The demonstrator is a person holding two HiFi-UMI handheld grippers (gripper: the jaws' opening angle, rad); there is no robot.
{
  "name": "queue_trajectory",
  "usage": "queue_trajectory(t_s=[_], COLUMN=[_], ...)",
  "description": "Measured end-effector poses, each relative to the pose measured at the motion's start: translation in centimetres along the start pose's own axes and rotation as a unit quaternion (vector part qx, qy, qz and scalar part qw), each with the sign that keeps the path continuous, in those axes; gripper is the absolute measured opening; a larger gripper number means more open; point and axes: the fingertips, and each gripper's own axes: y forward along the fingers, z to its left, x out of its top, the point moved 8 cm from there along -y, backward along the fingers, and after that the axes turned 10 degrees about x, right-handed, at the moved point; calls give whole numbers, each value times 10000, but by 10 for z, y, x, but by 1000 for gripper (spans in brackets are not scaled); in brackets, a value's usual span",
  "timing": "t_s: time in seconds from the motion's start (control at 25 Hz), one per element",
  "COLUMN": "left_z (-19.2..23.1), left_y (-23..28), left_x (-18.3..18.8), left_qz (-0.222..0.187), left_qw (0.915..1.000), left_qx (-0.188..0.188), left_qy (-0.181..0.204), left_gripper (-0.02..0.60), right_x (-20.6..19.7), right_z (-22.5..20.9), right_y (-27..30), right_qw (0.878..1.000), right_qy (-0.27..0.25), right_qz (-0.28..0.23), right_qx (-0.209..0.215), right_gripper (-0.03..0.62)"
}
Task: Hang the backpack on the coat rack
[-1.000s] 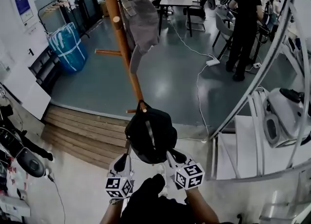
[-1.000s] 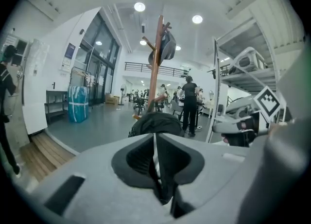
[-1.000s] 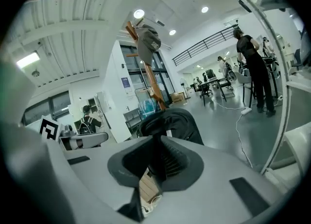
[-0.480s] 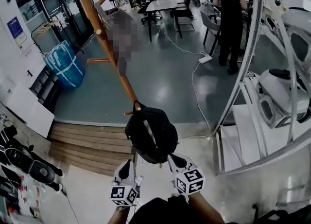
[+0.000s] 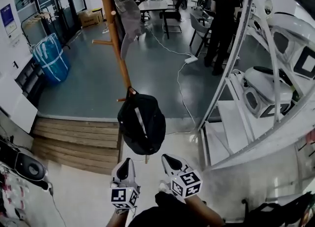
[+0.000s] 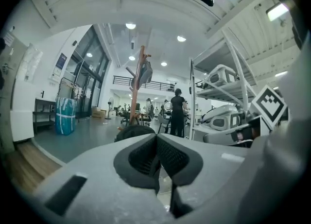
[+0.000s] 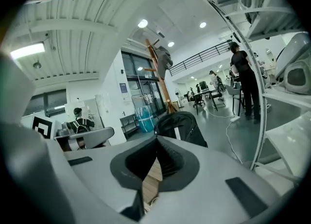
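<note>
A black backpack (image 5: 141,122) hangs by its top loop from a low peg (image 5: 129,93) of the wooden coat rack (image 5: 113,39). It hangs free, with neither gripper touching it. My left gripper (image 5: 126,163) and right gripper (image 5: 169,160) are just below it in the head view, a short gap away. Both are shut and hold nothing. The left gripper view shows its shut gripper (image 6: 156,138) with the backpack (image 6: 133,131) and rack (image 6: 141,82) beyond it. In the right gripper view the shut gripper (image 7: 156,140) points at the backpack (image 7: 182,126).
A grey garment (image 5: 129,14) hangs high on the rack. A wooden step (image 5: 74,140) lies to the left, with a blue wrapped bundle (image 5: 49,58) behind it. A white shelf frame (image 5: 231,73) stands close on the right. A person in black (image 5: 219,19) stands far back, near a floor cable (image 5: 179,81).
Both grippers have let go of the backpack, closed, and drawn back toward me. The backpack stays hanging on the low peg.
</note>
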Motion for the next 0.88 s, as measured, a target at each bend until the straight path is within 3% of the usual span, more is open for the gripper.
queue_trajectory(t_s=[0.48,0.88], left_z=[-9,-8], left_y=[-78,-98], left_x=[-10,-18], left_qz=[118,199], left_qw=[9999,9998], left_qx=[95,73], left_qy=[16,-30], left_gripper=[18,18], right_x=[-25,-31], right_z=[55,75], right_y=[-58,-69], right_qw=[9998,9996], right_qy=[26,-58], right_qz=[-200,-266], right_qx=[41,16], right_gripper=[12,12])
